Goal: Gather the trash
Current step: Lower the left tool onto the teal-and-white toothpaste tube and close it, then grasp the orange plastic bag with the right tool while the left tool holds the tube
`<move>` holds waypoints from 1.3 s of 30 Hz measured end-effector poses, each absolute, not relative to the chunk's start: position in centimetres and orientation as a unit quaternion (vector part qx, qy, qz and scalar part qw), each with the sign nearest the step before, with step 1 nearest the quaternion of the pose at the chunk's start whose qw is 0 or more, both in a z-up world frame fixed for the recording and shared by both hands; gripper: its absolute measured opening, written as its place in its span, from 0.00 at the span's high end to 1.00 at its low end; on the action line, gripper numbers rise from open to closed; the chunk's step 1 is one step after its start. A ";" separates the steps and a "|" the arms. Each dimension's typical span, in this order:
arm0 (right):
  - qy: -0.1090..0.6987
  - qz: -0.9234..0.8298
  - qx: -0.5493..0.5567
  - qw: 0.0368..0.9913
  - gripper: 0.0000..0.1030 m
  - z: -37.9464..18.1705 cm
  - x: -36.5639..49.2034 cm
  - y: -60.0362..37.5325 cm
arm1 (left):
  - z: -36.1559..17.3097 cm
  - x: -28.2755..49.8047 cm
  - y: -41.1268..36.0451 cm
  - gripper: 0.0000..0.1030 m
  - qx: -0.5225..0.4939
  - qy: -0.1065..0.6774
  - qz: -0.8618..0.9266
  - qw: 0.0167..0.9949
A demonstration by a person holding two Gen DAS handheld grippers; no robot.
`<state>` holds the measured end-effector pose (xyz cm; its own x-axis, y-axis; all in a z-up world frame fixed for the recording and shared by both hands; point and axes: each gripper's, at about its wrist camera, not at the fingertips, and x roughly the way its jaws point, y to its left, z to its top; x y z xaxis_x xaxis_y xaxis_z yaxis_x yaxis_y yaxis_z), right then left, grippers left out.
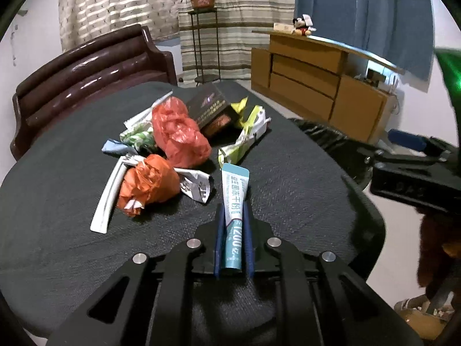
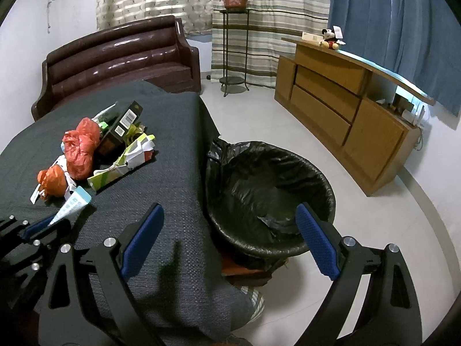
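So, left cam: the left gripper (image 1: 234, 216) pinches a teal tube (image 1: 234, 201) reading "1200" betw. its blue fingers (image 1: 219, 230); more trash (image 1: 178, 135) lies just ahead on the table (image 1: 302, 178).

Right cam: the right gripper (image 2: 230, 239) is spread wide w/ nothing inside; the bin (image 2: 270, 190) sits past its fingers.

Between your left tongs (image 1: 234, 216) sits a sachet (image 1: 234, 193), tip pointing ahead. Beyond it a trash pile (image 1: 173, 141) lies on the table (image 1: 288, 187). Below your right tongs (image 2: 230, 242), just right of the table edge, stands the bin (image 2: 270, 190).
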<state>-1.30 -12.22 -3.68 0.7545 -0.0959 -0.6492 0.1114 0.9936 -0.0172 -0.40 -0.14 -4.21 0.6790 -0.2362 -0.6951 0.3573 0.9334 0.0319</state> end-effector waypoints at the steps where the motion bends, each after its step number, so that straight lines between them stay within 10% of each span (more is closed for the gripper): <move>1: 0.345 -0.055 0.010 0.937 0.12 -3.6 -1.3 -12.2 | -3.8 -0.6 0.2 0.87 0.076 0.362 -0.163 0.915; 39: 0.355 0.090 -0.029 0.930 0.39 -2.1 2.0 5.3 | -2.2 1.0 20.5 0.87 -0.018 0.322 0.075 0.944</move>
<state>2.00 5.33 -2.08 0.7320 0.1471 -0.6652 -0.1885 0.9820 0.0097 0.98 20.50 -2.19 0.7820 0.1296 -0.6096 -0.1528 0.9882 0.0140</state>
